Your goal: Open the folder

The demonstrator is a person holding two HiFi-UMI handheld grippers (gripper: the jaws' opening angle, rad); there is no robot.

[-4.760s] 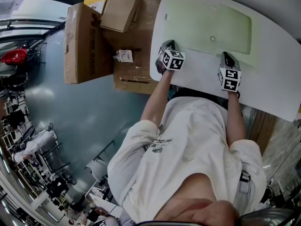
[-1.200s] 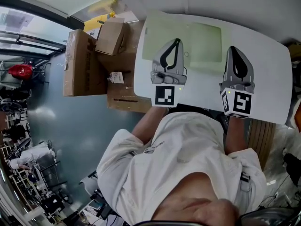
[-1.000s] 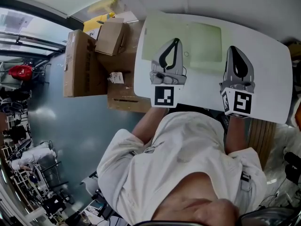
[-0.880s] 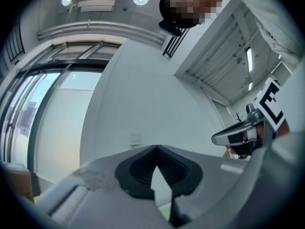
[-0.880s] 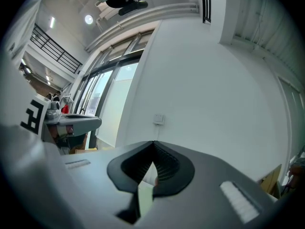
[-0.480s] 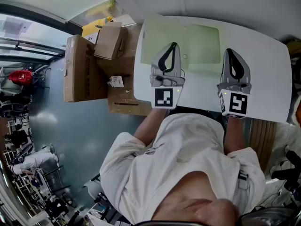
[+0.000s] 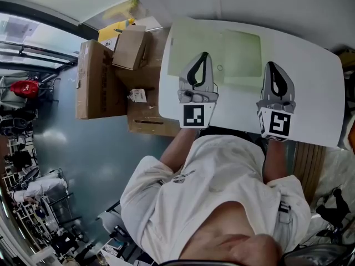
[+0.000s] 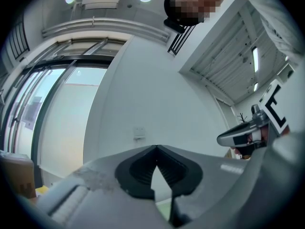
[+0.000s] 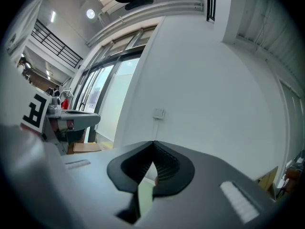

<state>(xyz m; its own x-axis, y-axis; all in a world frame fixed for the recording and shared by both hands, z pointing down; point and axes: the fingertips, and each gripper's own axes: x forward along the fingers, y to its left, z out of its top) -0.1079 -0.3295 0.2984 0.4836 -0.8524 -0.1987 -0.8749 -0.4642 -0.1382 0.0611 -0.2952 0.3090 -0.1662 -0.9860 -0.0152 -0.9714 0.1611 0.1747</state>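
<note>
A pale green folder (image 7: 236,49) lies flat and closed on the white table (image 7: 313,93), with a small round clasp (image 7: 219,67) near its front edge. My left gripper (image 7: 203,55) hangs in the air over the folder's near-left part, jaws shut on nothing. My right gripper (image 7: 273,65) is held beside the folder's right edge, also shut and empty. In the left gripper view the jaws (image 8: 156,148) meet and point at a white wall. The right gripper view shows its jaws (image 9: 153,143) closed the same way. Neither touches the folder.
Cardboard boxes (image 7: 100,76) stand on the floor left of the table, a smaller one (image 7: 132,46) on top. The person's white shirt (image 7: 222,182) fills the near side. A white wall with a switch plate (image 8: 139,132) rises behind the table.
Since the oldest frame both grippers have lifted off the table's near edge and now hang above it. Over the last second they have stayed almost still.
</note>
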